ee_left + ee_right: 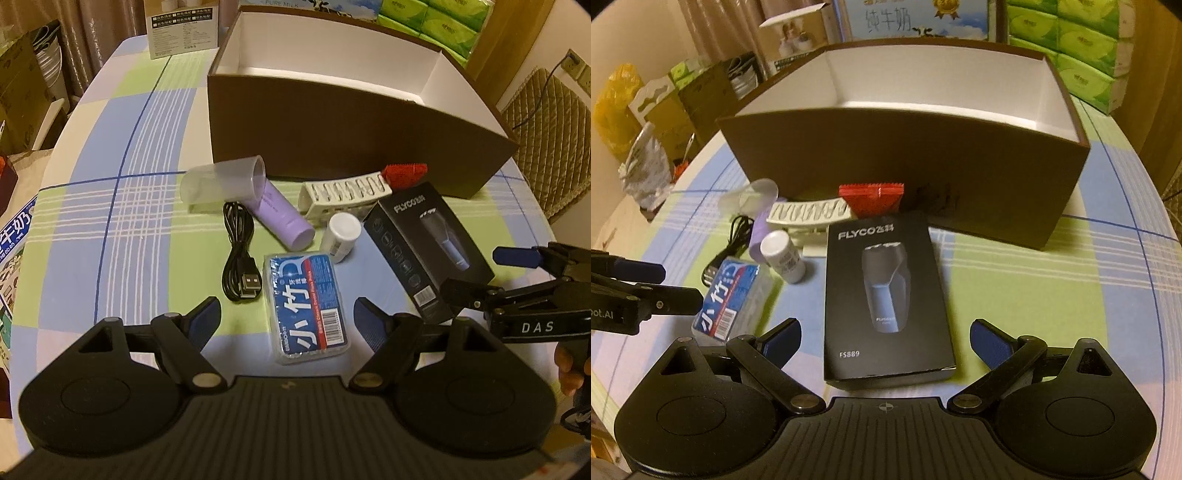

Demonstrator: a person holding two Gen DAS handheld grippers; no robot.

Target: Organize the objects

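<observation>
Left wrist view alone shows the USB cable [239, 254] plug clearly.

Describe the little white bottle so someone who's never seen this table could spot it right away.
Find the big brown box on the checked tablecloth. Among the clutter before it, left of the black shaver box, lies the white bottle. It is the only small white capped cylinder, beside a purple tube.

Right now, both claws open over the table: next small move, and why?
Probably ease the right claw forward and close on the black shaver box. Its fingers are open either side of the box's near end, nothing is held, and the brown box behind looks empty. The left claw is similarly lined up on the blue packet.
</observation>
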